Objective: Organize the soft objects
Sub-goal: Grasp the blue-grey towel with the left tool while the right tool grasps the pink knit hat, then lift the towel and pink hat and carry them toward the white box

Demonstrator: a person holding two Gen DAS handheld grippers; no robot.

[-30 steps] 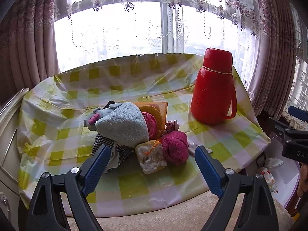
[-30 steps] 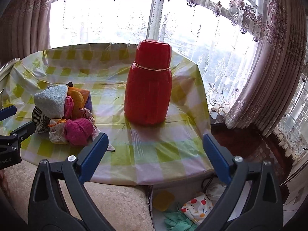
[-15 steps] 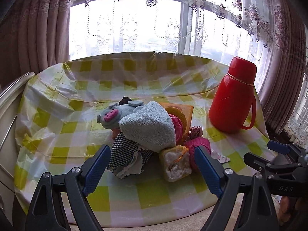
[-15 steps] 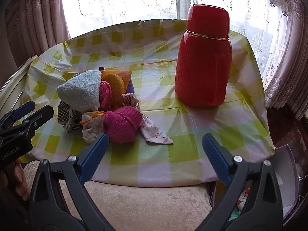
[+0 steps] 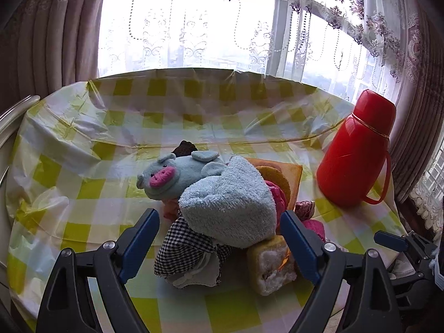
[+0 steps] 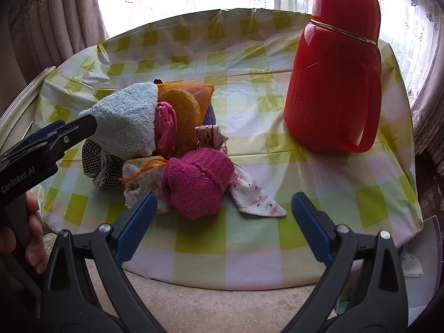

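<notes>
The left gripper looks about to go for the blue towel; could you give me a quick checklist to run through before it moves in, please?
1. Left gripper open wide enough for the blue towel: ok, jaws wide apart, nothing held.
2. Towel lined up between the fingers: ok, centred in the left wrist view.
3. Towel free of the pile: not ok, it lies on the checkered cloth and against the plush pig.
4. Right gripper out of the way: ok, open, near the pink knit hat.
5. Red thermos apart from the pile: ok.
6. Grip depth: cannot tell.
</notes>
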